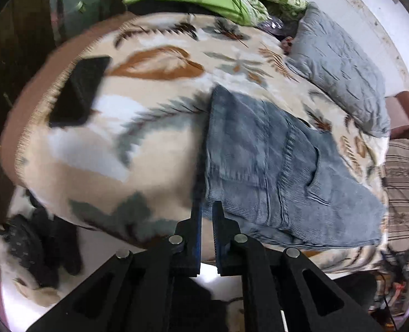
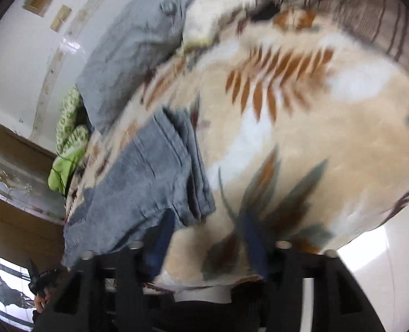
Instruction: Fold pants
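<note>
Left claw (image 1: 207, 215), nearly closed with nothing between its fingers, hovers by the pants (image 1: 273, 166), already a compact bundle on the bed (image 1: 154, 166). Right claw (image 2: 207, 238) gapes empty beside them; little folding seems left.

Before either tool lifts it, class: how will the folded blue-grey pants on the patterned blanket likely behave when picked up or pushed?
The pants would probably flop: they lie in soft, creased layers. The ribbed, seamed cloth looks fairly thick, so likely heavy for its size. Pushed, they would more likely bunch than slide on the fuzzy blanket.
</note>
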Demonstrator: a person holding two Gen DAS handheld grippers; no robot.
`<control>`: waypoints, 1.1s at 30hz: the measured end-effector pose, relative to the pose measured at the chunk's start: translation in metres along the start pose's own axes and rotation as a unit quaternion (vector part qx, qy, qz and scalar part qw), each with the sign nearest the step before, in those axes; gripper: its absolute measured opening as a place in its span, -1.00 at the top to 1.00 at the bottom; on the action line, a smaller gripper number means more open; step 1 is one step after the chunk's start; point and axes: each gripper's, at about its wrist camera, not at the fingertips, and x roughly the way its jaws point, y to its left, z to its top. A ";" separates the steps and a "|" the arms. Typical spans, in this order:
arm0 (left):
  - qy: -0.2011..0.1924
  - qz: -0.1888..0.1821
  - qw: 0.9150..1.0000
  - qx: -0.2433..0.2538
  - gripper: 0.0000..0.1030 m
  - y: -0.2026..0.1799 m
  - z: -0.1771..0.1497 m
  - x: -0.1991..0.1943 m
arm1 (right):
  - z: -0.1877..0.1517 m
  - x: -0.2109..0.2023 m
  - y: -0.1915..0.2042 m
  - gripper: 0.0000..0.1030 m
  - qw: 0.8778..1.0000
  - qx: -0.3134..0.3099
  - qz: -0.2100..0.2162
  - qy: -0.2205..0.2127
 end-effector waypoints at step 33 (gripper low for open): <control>0.051 -0.140 0.952 0.267 0.21 -0.225 -0.061 0.101 | -0.024 0.087 0.088 -0.32 0.946 -0.209 -0.169 0.182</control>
